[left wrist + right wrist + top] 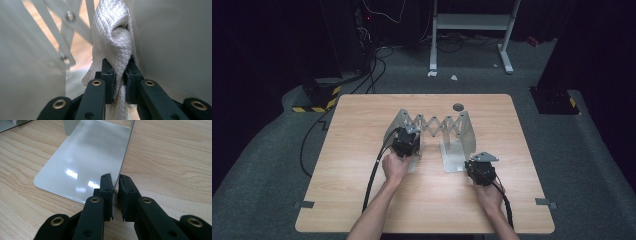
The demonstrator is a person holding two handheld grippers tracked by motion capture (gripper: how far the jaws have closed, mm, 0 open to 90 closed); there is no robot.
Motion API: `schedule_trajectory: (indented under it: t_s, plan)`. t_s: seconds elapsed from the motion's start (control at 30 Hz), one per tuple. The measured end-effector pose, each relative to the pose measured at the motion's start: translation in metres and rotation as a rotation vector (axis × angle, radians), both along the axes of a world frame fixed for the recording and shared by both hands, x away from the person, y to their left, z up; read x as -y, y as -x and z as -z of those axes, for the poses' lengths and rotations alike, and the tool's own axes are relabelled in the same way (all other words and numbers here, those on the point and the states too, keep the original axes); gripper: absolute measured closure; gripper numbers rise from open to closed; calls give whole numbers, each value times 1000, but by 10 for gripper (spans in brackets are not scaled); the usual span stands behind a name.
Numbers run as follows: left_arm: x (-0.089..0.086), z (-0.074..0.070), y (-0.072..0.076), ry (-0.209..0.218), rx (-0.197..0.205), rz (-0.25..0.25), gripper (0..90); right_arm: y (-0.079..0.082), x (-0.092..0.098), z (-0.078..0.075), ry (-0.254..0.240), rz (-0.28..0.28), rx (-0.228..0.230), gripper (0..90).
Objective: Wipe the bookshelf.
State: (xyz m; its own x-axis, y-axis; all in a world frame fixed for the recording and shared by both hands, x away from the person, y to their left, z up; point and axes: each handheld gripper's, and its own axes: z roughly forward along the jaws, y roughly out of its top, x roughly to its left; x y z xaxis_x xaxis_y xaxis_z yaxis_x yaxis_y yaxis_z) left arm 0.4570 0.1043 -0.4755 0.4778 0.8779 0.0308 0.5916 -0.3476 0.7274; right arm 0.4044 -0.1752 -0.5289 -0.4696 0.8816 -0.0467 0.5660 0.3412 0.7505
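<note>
In the high view we see a pale wooden table (pixel 362 200) with rounded corners, and slightly above the centre of the frame a grey metal expanding rack (pixel 439 125): two upright end plates joined by a scissor lattice. Its long axis runs left to right across the frame, and each end plate has a flat foot that points toward the bottom edge. The right foot plate (pixel 82 162) lies flat on the wood. A small grey round disc (pixel 457 107) lies on the table just above the rack.

The left gripper (pixel 406 142), held in the person's left hand (pixel 395 167), stands at the rack's left end plate, left of centre. In the left gripper view, its jaws are closed onto a white quilted cloth (pixel 112 37). The cloth hangs as a bunched strip whose long axis runs from top to bottom of that frame, between the two metal walls of the rack, with the lattice bars at upper left.

The right gripper (pixel 481 170), in the right hand (pixel 488 195), sits right of centre at the near corner of the right foot plate. In the right gripper view (pixel 115 195) its jaws are drawn together on the thin edge of that plate, one pad (pixel 107 187) above it and one beside the wood.
</note>
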Motion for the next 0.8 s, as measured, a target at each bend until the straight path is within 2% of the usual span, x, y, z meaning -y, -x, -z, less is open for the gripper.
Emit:
schedule_trajectory:
  t_s: [0.03,0.17,0.37,0.5,0.57,0.67,0.8]
  plan:
    - [0,8,1,-26,-9,-2,806,0,0,0,0,1,0,819]
    - [-2,17,1,-22,-30,-10,806,0,0,0,-2,1,-1,819]
    - [-6,23,-2,-40,-58,-18,807,0,1,0,-5,-1,-2,819]
    - [-6,27,3,-44,-78,-3,807,-1,1,0,-7,-2,-4,819]
    - [-5,27,5,-40,-72,-1,806,-1,1,0,-8,-4,-4,819]
    - [-5,23,-1,-25,-44,-17,803,0,0,0,-6,-2,-4,818]
    - [-1,21,-9,-31,-43,-13,802,0,0,0,-5,-2,-4,817]
